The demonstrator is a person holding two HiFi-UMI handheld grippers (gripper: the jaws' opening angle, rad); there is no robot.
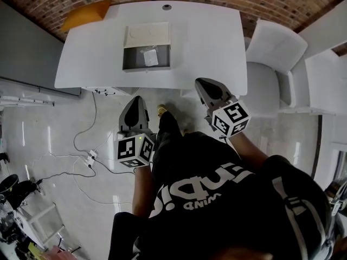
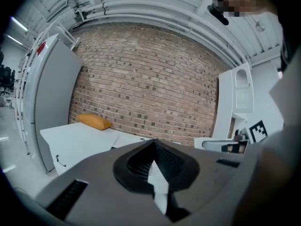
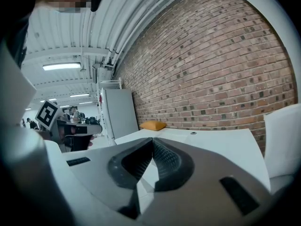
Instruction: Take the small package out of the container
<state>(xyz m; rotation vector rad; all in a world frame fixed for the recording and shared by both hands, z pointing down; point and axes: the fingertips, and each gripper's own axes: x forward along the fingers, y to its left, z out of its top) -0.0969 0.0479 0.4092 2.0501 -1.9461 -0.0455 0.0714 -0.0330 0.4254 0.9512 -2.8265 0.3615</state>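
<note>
A grey open container with its lid folded back sits on the white table. Inside it lies a small pale package. My left gripper hangs below the table's near edge, over the floor, jaws shut with nothing between them. My right gripper is held at the table's near edge, right of the container, also shut and empty. In the left gripper view the shut jaws point toward the table and brick wall. The right gripper view shows the closed tips aimed over the tabletop.
An orange cushion lies at the table's far left corner. White chairs stand to the right of the table. Cables and a power strip lie on the floor at left. A grey cabinet stands left of the table.
</note>
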